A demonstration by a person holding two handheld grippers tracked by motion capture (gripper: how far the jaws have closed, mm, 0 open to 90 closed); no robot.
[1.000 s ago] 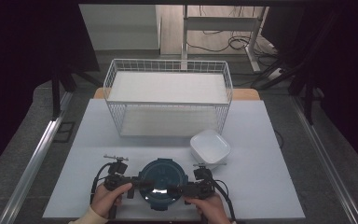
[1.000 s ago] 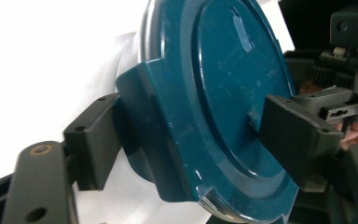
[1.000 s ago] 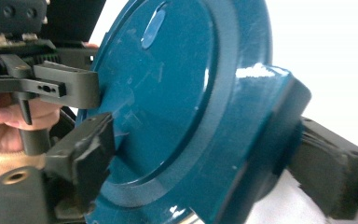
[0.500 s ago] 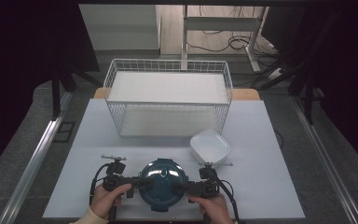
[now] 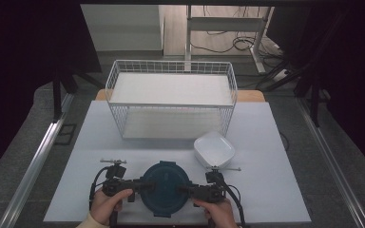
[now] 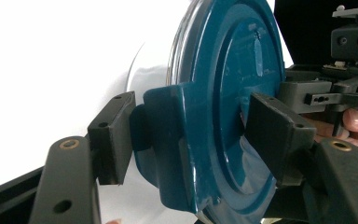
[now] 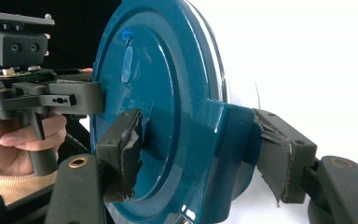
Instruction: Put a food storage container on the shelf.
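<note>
The round dark-teal plastic lid [image 5: 164, 188], seated on a clear round container, sits at the near edge of the white desk [image 5: 275, 190], between the person's two hands. Over the last second it has hardly shifted; what has changed is the grip, with both hands drawn in snugly against its sides. The left gripper [image 5: 135, 186] is closed on the lid's left latch tab [image 6: 168, 140], one jaw outside the tab and the other pressing the lid's top face. The right gripper [image 5: 195, 191] is clamped the same way on the right latch tab [image 7: 223, 149]. I judge that the person is set either to lift the container or to work the latches loose.

The lid's near rim is very close to the desk's front edge, so there is little room to pull backwards.

Just beyond and to the right lies a white rounded-square dish [image 5: 214, 149], near the right gripper but not touching it; a lift on that side should clear it.

Farther back stands a white wire basket shelf [image 5: 171, 102], well apart, with open desk between it and the lid. The left side of the desk is bare and gives the freest path.
</note>
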